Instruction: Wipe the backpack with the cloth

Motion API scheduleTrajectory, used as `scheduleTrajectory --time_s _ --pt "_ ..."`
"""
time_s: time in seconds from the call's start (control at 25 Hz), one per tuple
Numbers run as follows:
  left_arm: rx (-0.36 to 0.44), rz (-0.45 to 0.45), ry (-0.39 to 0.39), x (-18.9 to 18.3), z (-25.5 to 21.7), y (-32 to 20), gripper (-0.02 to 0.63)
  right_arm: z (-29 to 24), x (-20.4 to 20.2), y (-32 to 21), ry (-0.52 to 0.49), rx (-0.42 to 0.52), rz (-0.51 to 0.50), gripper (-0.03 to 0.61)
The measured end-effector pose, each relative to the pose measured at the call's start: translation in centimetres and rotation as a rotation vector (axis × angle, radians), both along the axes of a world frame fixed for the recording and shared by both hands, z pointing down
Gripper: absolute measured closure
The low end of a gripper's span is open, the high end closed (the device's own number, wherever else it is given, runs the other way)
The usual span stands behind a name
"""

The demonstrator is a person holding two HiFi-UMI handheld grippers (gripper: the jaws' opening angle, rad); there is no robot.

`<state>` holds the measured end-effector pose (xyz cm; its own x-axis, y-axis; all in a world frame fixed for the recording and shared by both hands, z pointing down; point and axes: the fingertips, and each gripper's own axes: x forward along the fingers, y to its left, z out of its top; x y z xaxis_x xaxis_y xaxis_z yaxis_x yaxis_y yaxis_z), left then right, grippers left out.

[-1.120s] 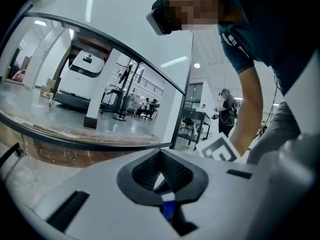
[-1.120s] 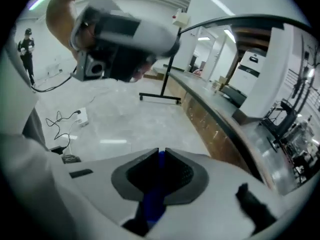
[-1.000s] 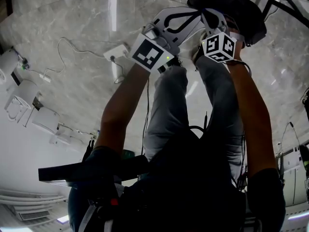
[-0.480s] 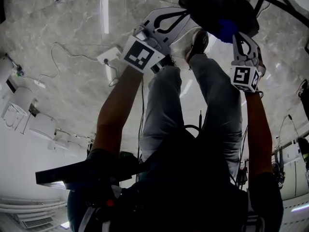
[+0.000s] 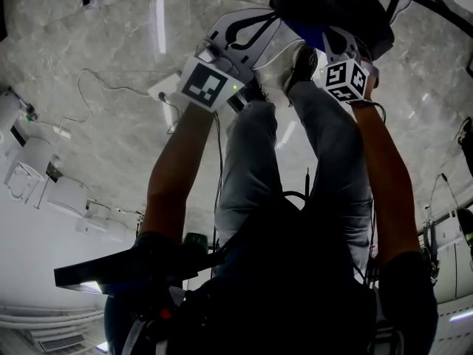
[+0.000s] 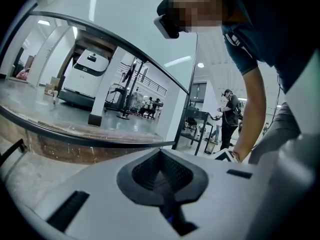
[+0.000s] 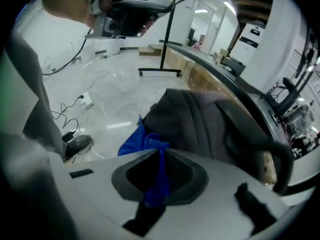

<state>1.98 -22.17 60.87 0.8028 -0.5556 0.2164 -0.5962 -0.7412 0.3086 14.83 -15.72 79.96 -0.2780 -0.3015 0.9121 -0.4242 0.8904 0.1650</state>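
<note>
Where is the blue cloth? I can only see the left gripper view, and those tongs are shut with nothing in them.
Observer: The right gripper view has it. The blue cloth is pinched in the right tongs.
Operator: Is the backpack close to it?
Observer: Yes. The dark backpack sits just past the cloth, right in front of those tongs.
Operator: And where are my left tongs compared to the backpack?
Observer: In the head view, the left tongs are off to the backpack's left, pointing past it rather than at it.
</note>
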Motion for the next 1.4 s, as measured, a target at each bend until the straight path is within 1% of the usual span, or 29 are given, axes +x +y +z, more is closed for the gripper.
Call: scheduleTrajectory --time_s 0.08,0.16,0.24,0.32,0.4,0.52,0.56,0.64,0.72,0.8,0.88,0.92,1.0,1.04,1.08,1.12,1.24,1.32,1.4 --pt "0.001 -0.002 0.002 -0.1 0.0 0.1 0.621 -0.8 4.1 2.2 0.054 -0.023 0.017 0.543" --pt "-0.003 -0.007 0.012 -0.1 -0.4 0.1 0.621 -3.1 7.2 3.4 0.092 -0.019 0.024 0.543" --pt "-0.004 -0.011 0.02 -0.1 -0.8 0.1 0.621 -6.4 9.2 3.4 0.109 0.016 0.032 0.543" --pt "-0.004 -0.005 0.018 0.1 -1.1 0.2 0.621 -10.2 10.1 2.3 0.101 0.073 0.063 0.543" --pt "-0.005 -0.004 0.021 0.4 -1.2 0.0 0.621 -12.8 9.7 0.7 0.057 0.126 0.078 0.543" --pt "-0.012 -0.008 0.016 0.6 -0.8 -0.1 0.621 -12.8 6.3 0.1 -0.023 0.142 -0.004 0.543" --pt "-0.016 -0.002 0.009 0.8 -0.5 0.0 0.621 -13.0 5.3 -0.7 -0.043 0.161 -0.013 0.543" --pt "-0.02 0.0 0.013 1.1 -0.2 -0.2 0.621 -14.5 4.4 -3.8 -0.068 0.241 0.013 0.543" --pt "-0.015 -0.008 0.019 0.9 -0.1 -0.3 0.621 -16.1 4.3 -7.3 -0.071 0.312 0.057 0.543" --pt "-0.019 -0.015 0.017 0.7 -0.1 0.1 0.621 -17.0 5.3 -9.8 -0.049 0.332 0.111 0.543" --pt "-0.023 -0.017 0.015 0.7 -0.3 0.2 0.621 -16.2 6.9 -11.5 -0.023 0.301 0.152 0.543" --pt "-0.02 -0.014 0.01 0.6 -0.6 0.2 0.621 -14.9 7.6 -11.9 -0.013 0.252 0.163 0.543" --pt "-0.011 -0.007 0.001 0.8 -1.0 0.0 0.621 -11.1 8.7 -11.0 0.0 0.072 0.193 0.543" --pt "-0.008 -0.004 -0.003 1.0 -1.2 -0.1 0.621 -9.6 9.0 -10.1 -0.02 -0.016 0.222 0.543" --pt "-0.003 -0.001 -0.006 1.1 -1.3 -0.3 0.621 -8.8 9.4 -9.5 -0.062 -0.07 0.257 0.543" --pt "0.002 0.002 -0.007 1.3 -1.4 -0.4 0.621 -8.6 9.7 -9.2 -0.108 -0.088 0.285 0.543" --pt "0.018 -0.008 0.01 1.5 -2.0 -1.0 0.621 -9.7 10.0 -8.9 -0.21 -0.094 0.321 0.538" --pt "0.024 -0.009 0.011 1.3 -2.4 -0.8 0.621 -10.3 9.8 -8.6 -0.291 -0.124 0.376 0.508" --pt "0.026 -0.004 0.005 1.3 -2.9 -0.3 0.621 -10.8 10.0 -8.4 -0.354 -0.153 0.436 0.506"
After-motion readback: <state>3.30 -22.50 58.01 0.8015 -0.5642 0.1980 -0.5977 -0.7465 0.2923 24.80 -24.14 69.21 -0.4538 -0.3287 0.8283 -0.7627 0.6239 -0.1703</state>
